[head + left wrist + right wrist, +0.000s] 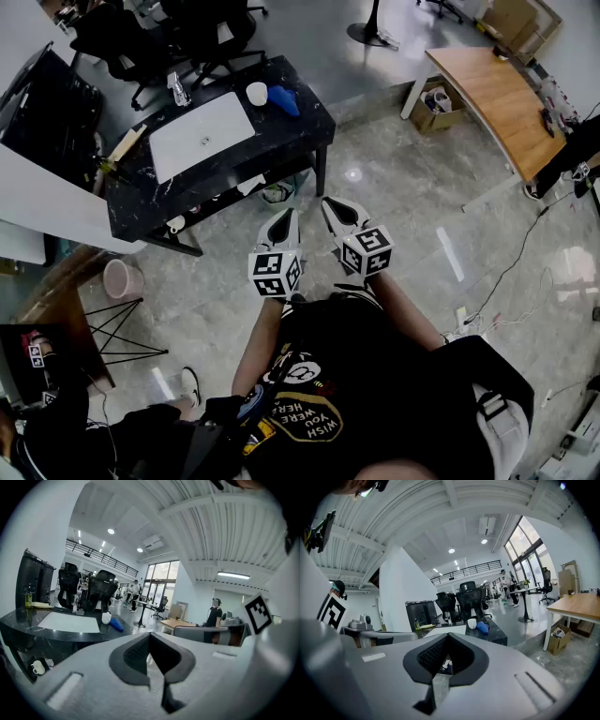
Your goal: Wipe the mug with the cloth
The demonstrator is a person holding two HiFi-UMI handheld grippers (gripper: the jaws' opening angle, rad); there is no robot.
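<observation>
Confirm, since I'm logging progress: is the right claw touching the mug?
Apart. The head view shows the right claw over the floor, well short of the mug on the table.

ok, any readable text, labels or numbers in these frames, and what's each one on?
"WISH YOU WERE HERE": yellow print on the person's black T-shirt, upside down in the head view.
Bottle on the dark desk: label too small to read.
Marker cubes: black-and-white patterns only, no words.
Nothing else is legible.

At eleven o'clock the mug (256,93) on the dark table (314,127) is too small for me to tell a handle, and its top hides most of the shelf (225,199) beneath it.
</observation>
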